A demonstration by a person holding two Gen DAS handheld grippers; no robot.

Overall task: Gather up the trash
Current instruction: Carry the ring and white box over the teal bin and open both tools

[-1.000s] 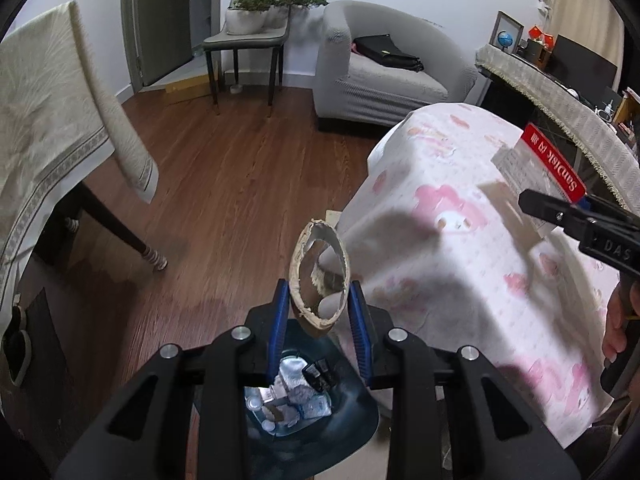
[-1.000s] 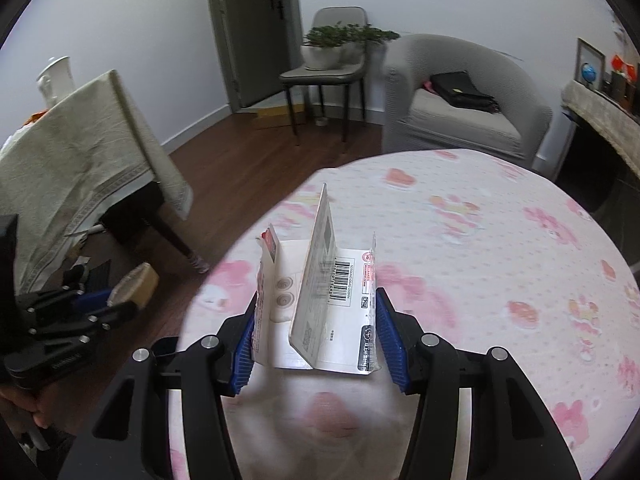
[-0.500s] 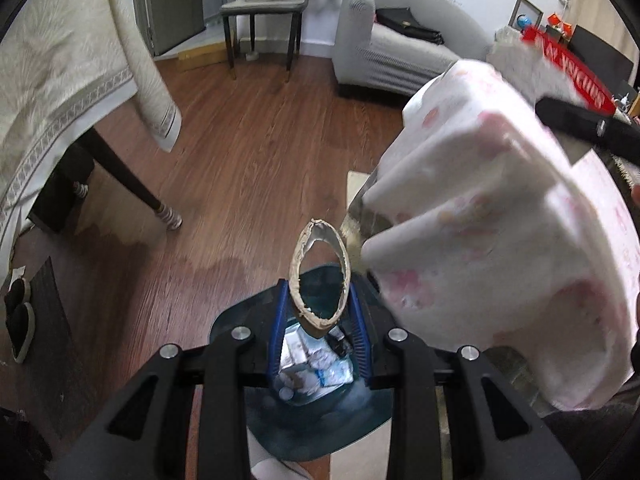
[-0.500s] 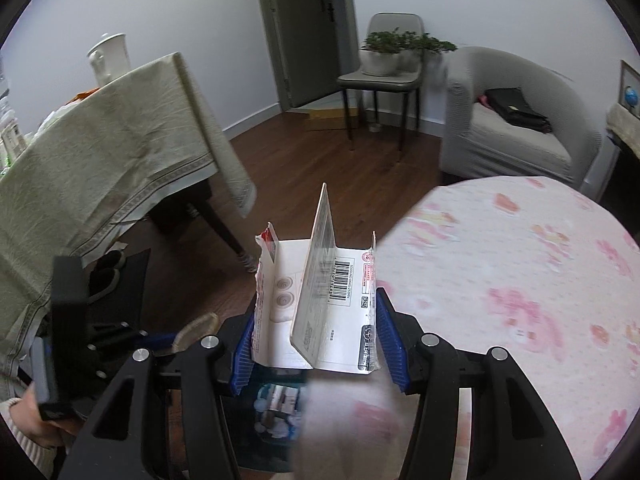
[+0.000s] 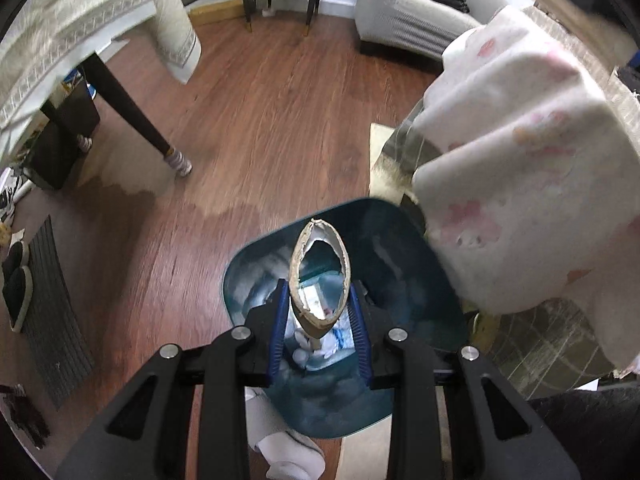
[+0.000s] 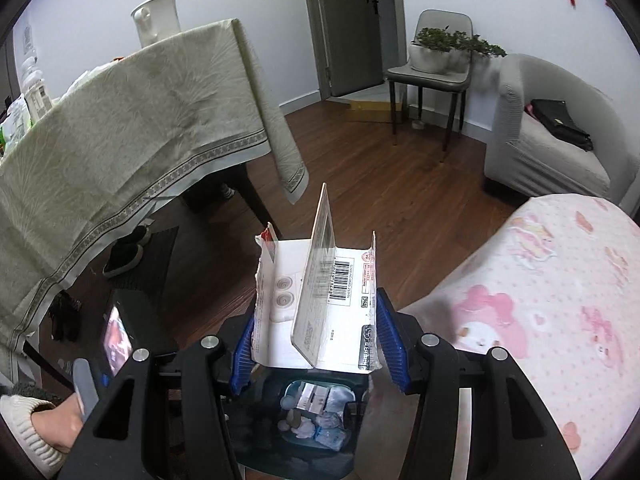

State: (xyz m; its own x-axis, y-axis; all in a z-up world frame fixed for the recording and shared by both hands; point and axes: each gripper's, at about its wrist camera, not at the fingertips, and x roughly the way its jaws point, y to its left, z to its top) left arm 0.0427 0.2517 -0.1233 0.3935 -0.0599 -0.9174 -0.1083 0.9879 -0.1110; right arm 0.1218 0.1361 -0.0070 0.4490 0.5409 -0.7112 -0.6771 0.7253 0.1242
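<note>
Cardboard ring [image 5: 319, 278] sits pinched between left tongs [image 5: 319, 320], above bin [image 5: 404, 248].

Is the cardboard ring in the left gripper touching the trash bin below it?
Apart. The left wrist view shows the cardboard ring pinched in the left gripper, hanging above the open blue trash bin, whose contents sit well below.

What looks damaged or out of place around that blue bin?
The cardboard tube in the left gripper is squashed oval, its rim ragged. The packaging card in the right gripper is torn open. Something white lies on the floor beside the bin.
</note>
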